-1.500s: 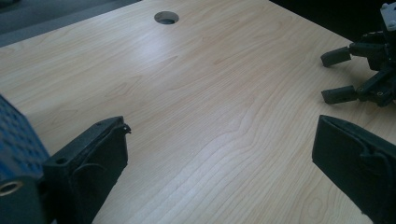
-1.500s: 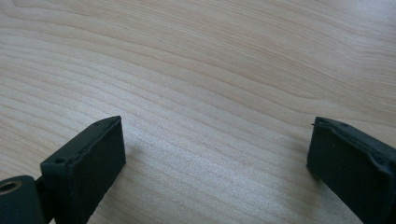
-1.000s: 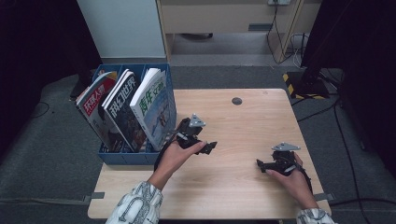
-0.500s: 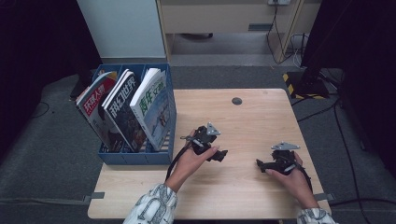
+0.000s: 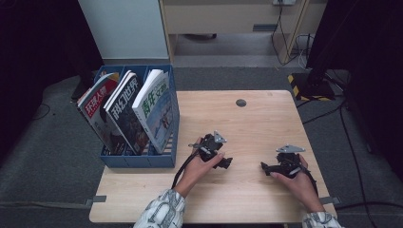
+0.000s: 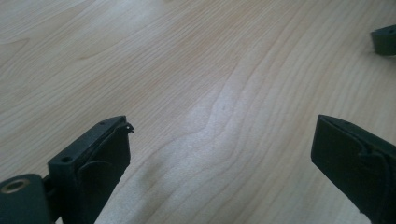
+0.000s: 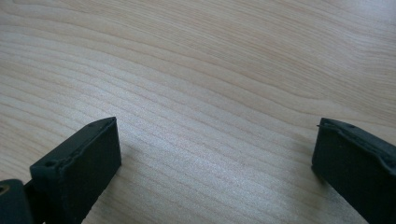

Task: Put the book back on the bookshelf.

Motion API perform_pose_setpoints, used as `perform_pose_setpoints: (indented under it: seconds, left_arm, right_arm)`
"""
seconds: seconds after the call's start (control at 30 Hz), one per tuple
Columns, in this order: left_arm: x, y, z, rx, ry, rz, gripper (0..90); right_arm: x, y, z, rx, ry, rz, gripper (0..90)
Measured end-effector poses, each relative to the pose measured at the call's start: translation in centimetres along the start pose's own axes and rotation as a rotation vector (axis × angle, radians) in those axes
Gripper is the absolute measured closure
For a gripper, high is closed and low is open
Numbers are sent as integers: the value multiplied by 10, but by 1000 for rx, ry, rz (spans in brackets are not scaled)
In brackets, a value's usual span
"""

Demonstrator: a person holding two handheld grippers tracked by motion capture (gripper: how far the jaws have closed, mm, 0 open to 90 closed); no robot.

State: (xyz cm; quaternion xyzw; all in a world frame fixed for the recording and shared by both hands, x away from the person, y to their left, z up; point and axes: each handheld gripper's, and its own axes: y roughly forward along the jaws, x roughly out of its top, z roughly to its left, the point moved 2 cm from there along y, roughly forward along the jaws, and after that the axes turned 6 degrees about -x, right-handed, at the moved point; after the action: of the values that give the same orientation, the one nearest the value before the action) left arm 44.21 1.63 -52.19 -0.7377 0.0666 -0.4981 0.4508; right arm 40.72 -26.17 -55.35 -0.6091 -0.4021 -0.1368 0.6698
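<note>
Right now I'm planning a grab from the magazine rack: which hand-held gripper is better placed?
Left. The left hand-held gripper, jaws open and empty, sits nearer the blue magazine rack; the right hand-held gripper lies farther off.

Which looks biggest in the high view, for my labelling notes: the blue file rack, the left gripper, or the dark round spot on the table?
1. Blue file rack
2. Left gripper
3. Dark round spot, clearly the smallest

High view dim, soft, dark at both sides; table evenly lit. Gripper views brighter, wood grain sharp, near jaws blurred, faint shadows beneath.
</note>
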Motion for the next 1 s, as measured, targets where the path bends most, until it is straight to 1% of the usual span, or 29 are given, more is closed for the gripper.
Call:
perform_pose_setpoints:
  seconds: [0.1,0.2,0.4,0.5,0.63,0.67,0.7,0.73,0.77,0.87,0.9,1.0]
  left_arm:
    - [-4,4,2,11,-6,6,41]
    - [-8,6,3,18,-3,17,41]
    - [-11,7,6,38,-2,14,40]
    - [-13,8,6,39,-3,15,40]
    - [-19,10,6,50,-4,33,40]
    - [-23,11,5,41,-22,29,40]
    - [-23,11,5,41,-22,29,35]
    - [-26,10,6,45,-24,12,33]
    - [-27,10,6,45,-27,6,32]
    - [-29,10,7,46,-21,-14,30]
    - [-33,9,6,46,-20,-44,29]
    - [-36,7,7,39,-12,-40,22]
  right_arm:
    - [0,0,0,-2,3,0,14]
    - [0,0,0,-1,2,1,13]
    - [0,0,0,-2,2,1,13]
    - [0,0,0,0,2,2,13]
    - [0,0,0,-2,1,2,10]
    - [0,0,0,-2,-1,3,9]
    - [0,0,0,-2,-1,3,9]
    - [0,1,0,0,1,3,6]
    - [0,1,0,1,1,4,7]
    - [0,1,0,0,1,3,6]
    - [0,1,0,-1,1,3,6]
    - [0,1,0,-5,1,3,7]
